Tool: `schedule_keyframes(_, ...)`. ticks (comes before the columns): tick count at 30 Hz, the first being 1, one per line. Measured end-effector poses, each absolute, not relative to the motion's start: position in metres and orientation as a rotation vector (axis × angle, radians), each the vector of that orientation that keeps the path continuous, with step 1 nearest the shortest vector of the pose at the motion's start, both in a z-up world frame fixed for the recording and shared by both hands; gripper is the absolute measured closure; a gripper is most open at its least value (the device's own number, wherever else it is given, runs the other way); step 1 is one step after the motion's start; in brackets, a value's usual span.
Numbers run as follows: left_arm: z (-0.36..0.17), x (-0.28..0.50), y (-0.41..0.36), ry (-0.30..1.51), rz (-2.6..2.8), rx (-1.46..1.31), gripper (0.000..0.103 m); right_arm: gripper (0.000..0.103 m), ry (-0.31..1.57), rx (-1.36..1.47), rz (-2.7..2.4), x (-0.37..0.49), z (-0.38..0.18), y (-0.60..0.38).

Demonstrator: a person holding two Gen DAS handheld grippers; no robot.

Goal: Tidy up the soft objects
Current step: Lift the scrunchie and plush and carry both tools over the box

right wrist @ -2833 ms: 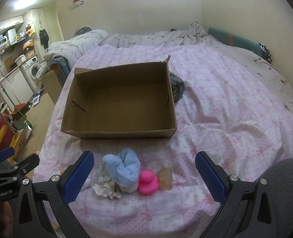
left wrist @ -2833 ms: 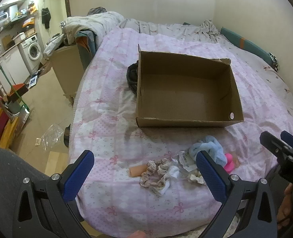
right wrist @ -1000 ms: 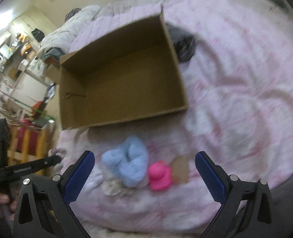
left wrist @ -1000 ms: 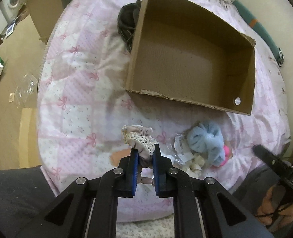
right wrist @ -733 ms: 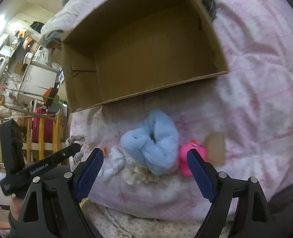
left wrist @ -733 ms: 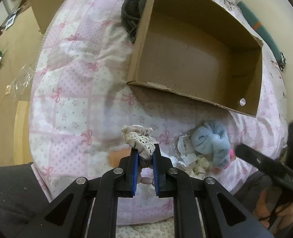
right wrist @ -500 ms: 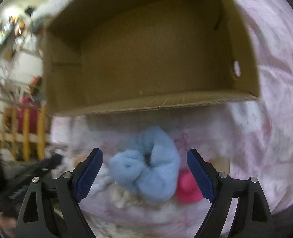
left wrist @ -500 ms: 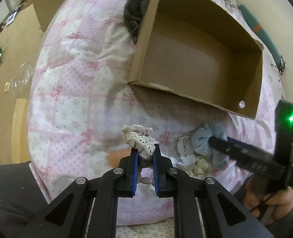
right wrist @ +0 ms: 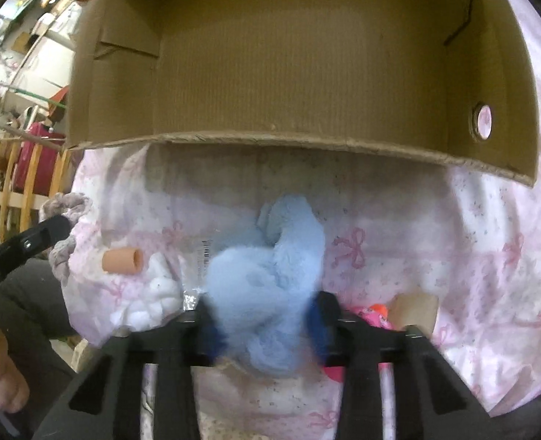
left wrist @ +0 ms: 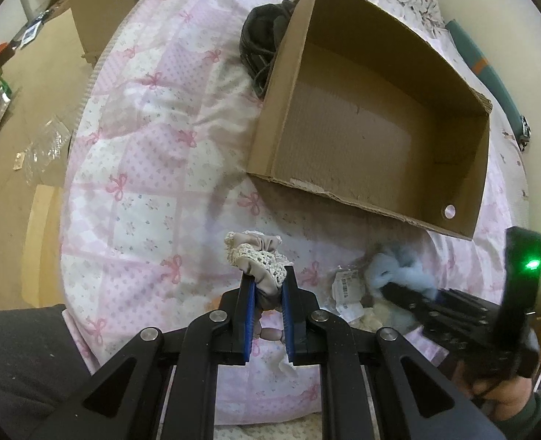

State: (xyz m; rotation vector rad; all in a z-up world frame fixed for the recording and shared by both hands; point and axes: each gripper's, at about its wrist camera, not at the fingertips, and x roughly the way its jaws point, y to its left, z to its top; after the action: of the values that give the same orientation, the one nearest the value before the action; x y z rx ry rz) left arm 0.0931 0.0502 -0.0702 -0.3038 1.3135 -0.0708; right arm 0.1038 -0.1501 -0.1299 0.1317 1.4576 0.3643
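Observation:
My left gripper (left wrist: 266, 286) is shut on a beige lace scrunchie (left wrist: 255, 256), held above the pink quilt in front of the open cardboard box (left wrist: 453, 73). My right gripper (right wrist: 266, 315) is closed around a fluffy light blue scrunchie (right wrist: 270, 275) lying on the quilt before the box's near wall (right wrist: 307, 143). From the left wrist view the right gripper (left wrist: 387, 286) reaches the blue scrunchie (left wrist: 398, 264). The box is empty inside.
A pink rubber duck (right wrist: 369, 319), a tan piece (right wrist: 417, 308), a small peach tube (right wrist: 121, 260), a white fluffy item (right wrist: 153, 293) and a tagged plastic packet (left wrist: 345, 289) lie on the quilt. A dark garment (left wrist: 263, 36) lies behind the box. The floor is to the left.
My right gripper has dropped onto the blue scrunchie and its fingers have closed in from wide open. My left gripper still holds the beige scrunchie, slightly nearer the box.

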Motion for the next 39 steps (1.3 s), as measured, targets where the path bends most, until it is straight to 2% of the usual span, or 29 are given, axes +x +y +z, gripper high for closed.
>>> schedule_keyframes(2,-0.069,0.093,0.053,1.302,-0.049,-0.299,0.091,0.073,1.441,0.163,0.376,0.101,-0.123,-0.158)
schedule_keyframes(14,-0.056,0.088,0.047,1.229,-0.084,-0.308,0.091,0.074,1.199,0.298,0.501,0.084,-0.034,-0.191)
schedule_keyframes(24,-0.039,0.088,0.035,1.18,-0.074,-0.197,0.091,0.074,1.142,0.333,0.519,0.081,-0.04,-0.202)
schedule_keyframes(32,0.0,0.128,0.018,1.059,-0.102,-0.114,0.091,0.074,1.038,0.361,0.512,0.1,-0.02,-0.217)
schedule_keyframes(39,-0.001,0.164,-0.001,0.983,-0.112,-0.067,0.091,0.074,0.954,0.341,0.418,0.134,-0.015,-0.232)
